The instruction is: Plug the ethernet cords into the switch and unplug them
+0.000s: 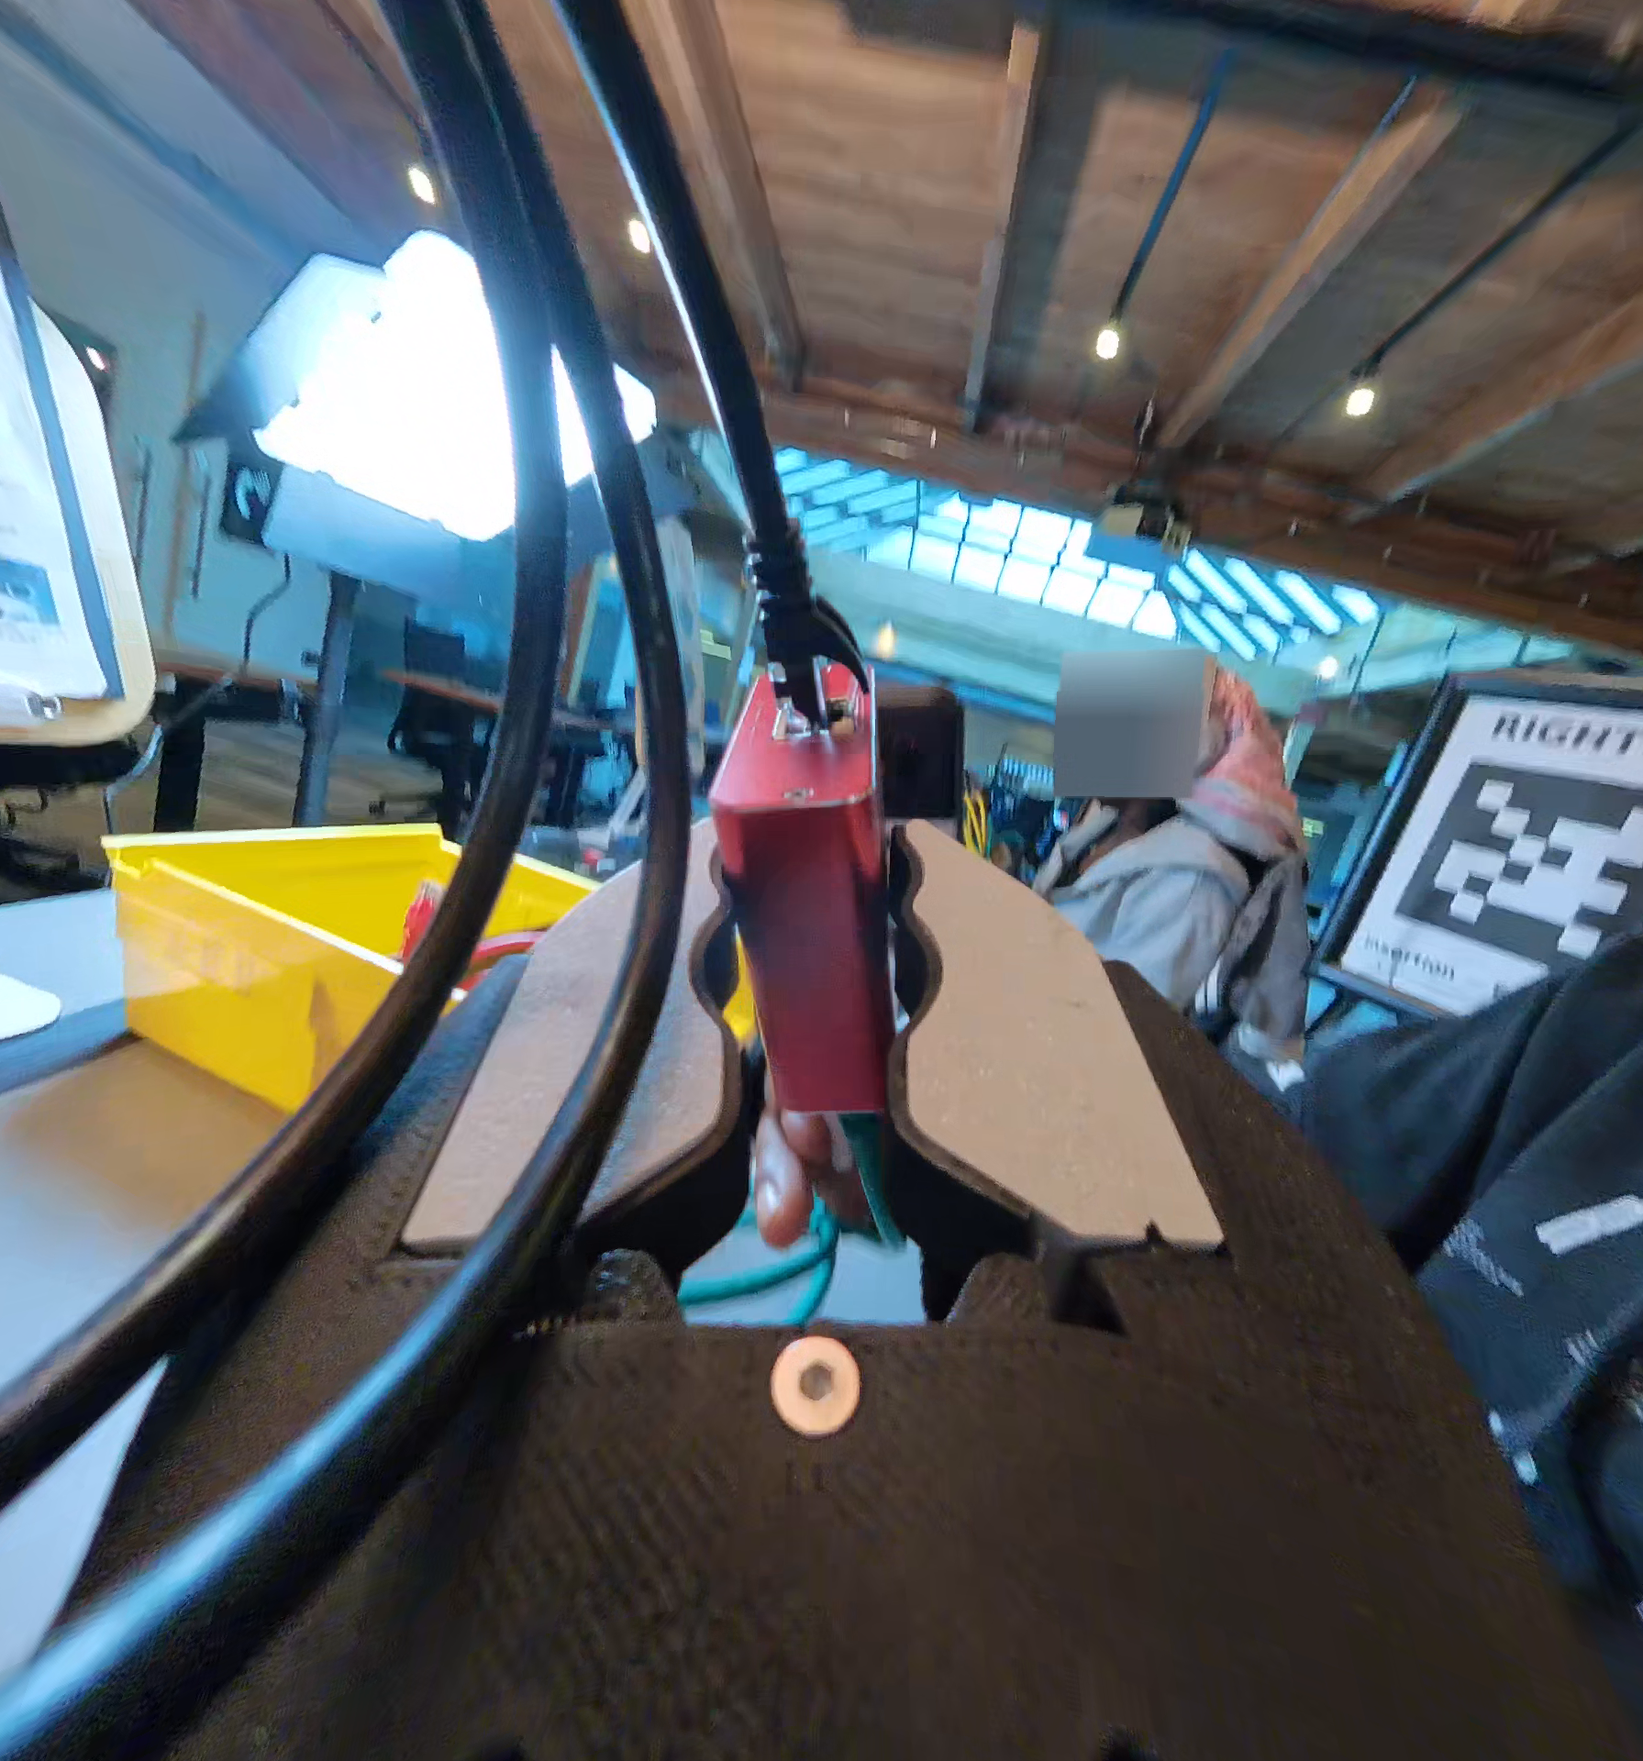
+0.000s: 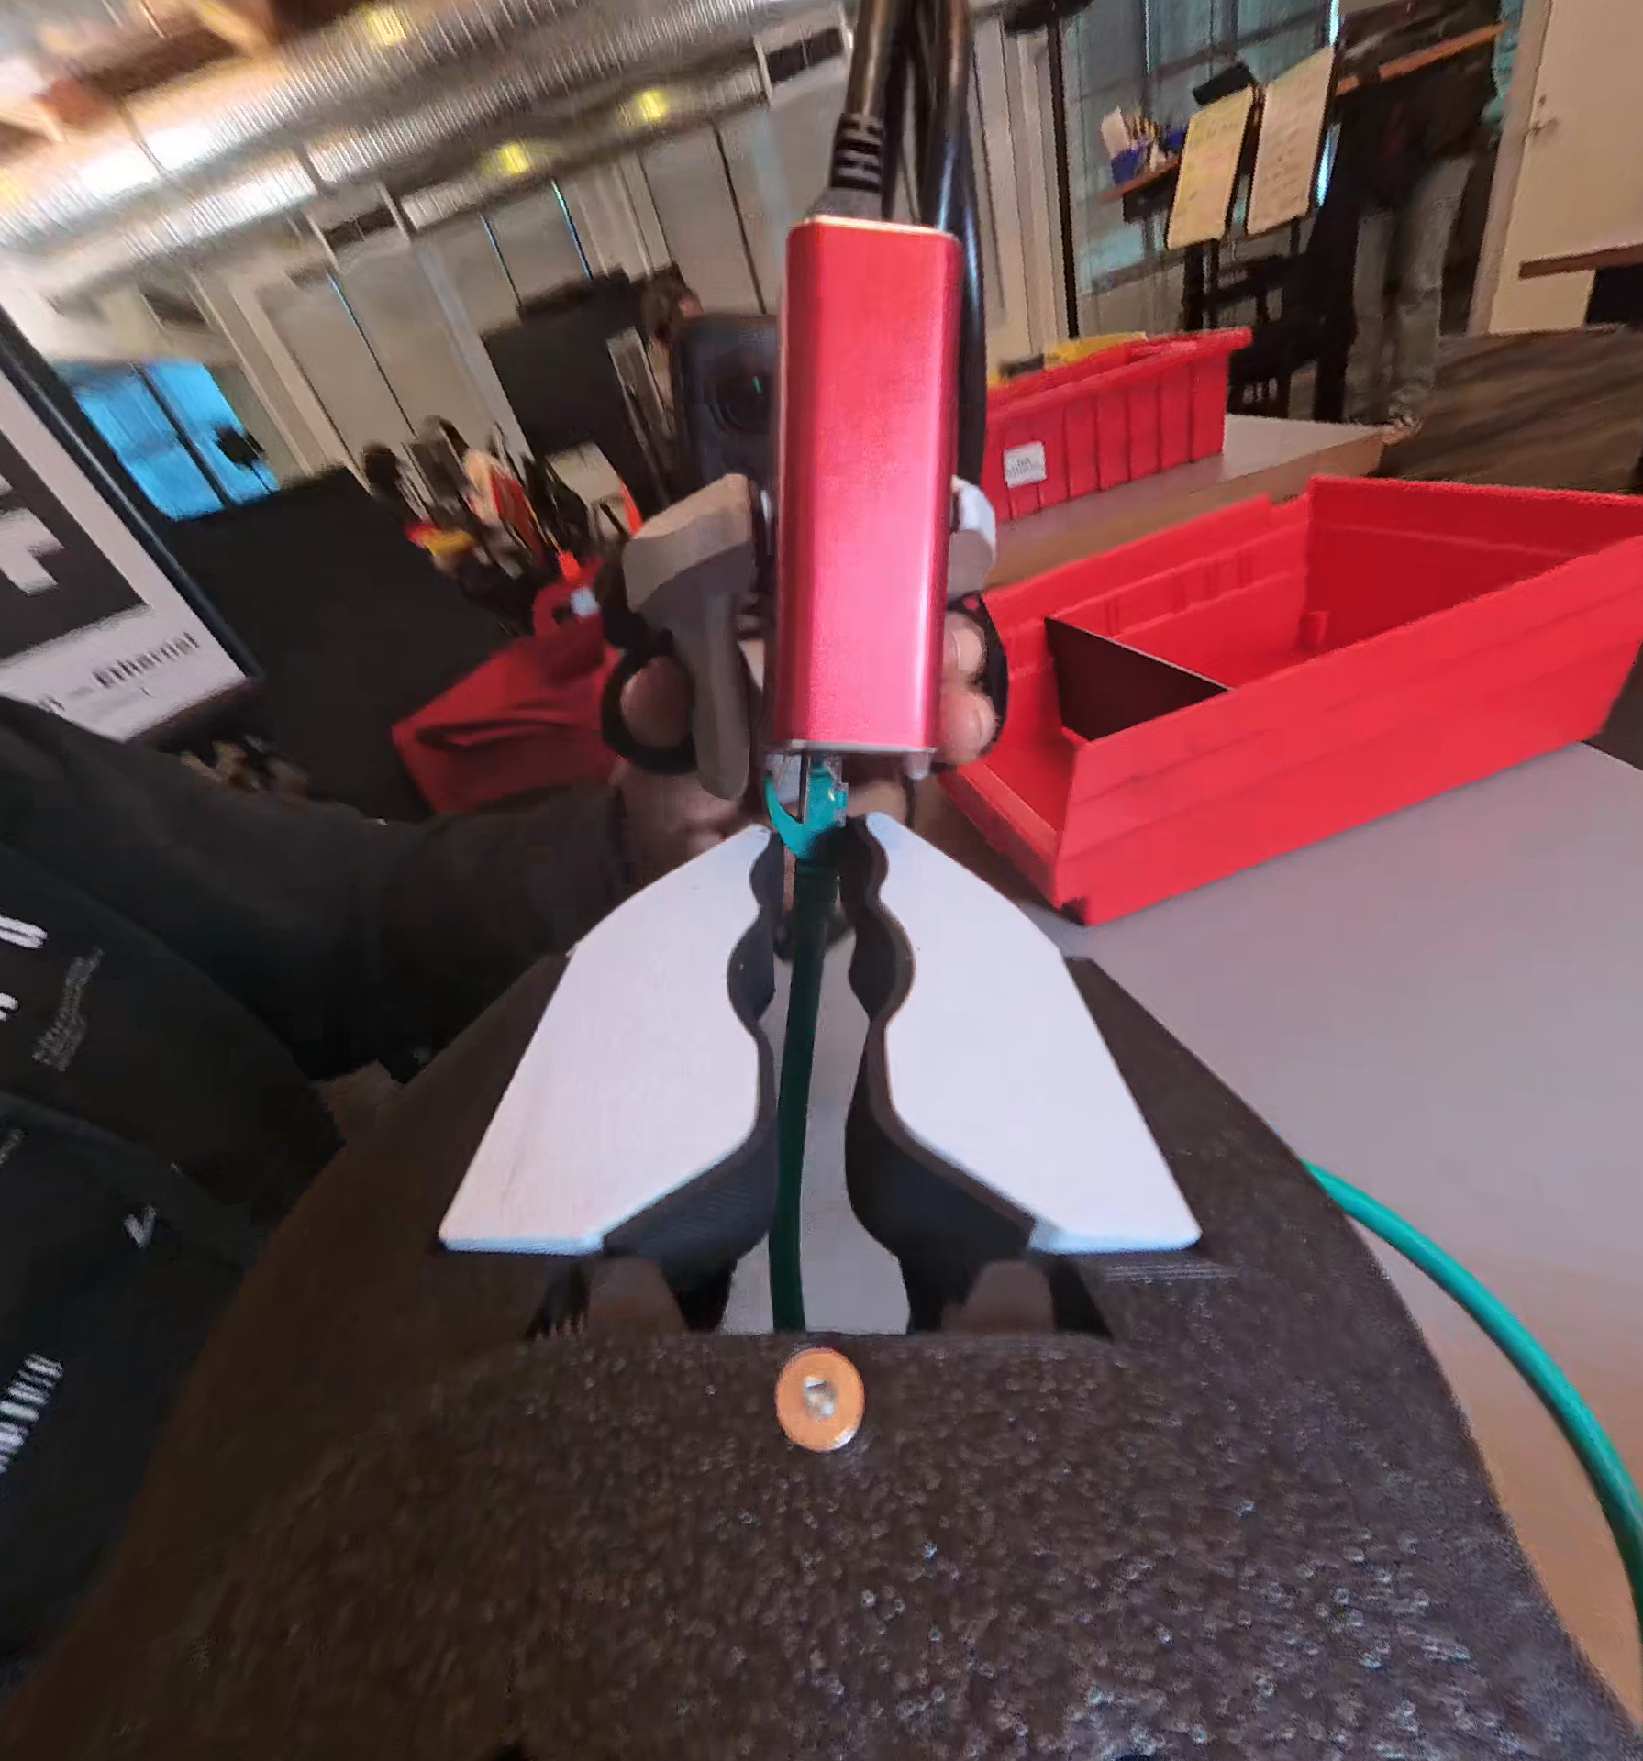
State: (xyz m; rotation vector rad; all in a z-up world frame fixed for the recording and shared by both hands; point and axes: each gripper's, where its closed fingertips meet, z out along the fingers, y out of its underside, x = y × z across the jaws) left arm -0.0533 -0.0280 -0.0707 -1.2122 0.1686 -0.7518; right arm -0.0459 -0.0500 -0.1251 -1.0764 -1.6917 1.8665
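Note:
My left gripper (image 1: 808, 848) is shut on a red switch (image 1: 812, 953) and holds it upright in the air. A black ethernet cord (image 1: 789, 610) is plugged into its top end. In the right wrist view the switch (image 2: 855, 476) stands ahead, held by the left gripper's fingers (image 2: 693, 591). My right gripper (image 2: 817, 834) is shut on a green ethernet cord (image 2: 793, 1096) just behind its plug (image 2: 812, 800). The plug sits at the switch's bottom port; I cannot tell whether it is fully seated. The green cord also shows below the switch in the left wrist view (image 1: 779, 1277).
A yellow bin (image 1: 255, 934) stands on the grey table to the left. A red bin (image 2: 1322, 667) with a black divider stands at the right. A framed marker sign (image 1: 1542, 839) stands behind. The black cord loops (image 1: 550, 667) hang close to the left camera. A person sits in the background.

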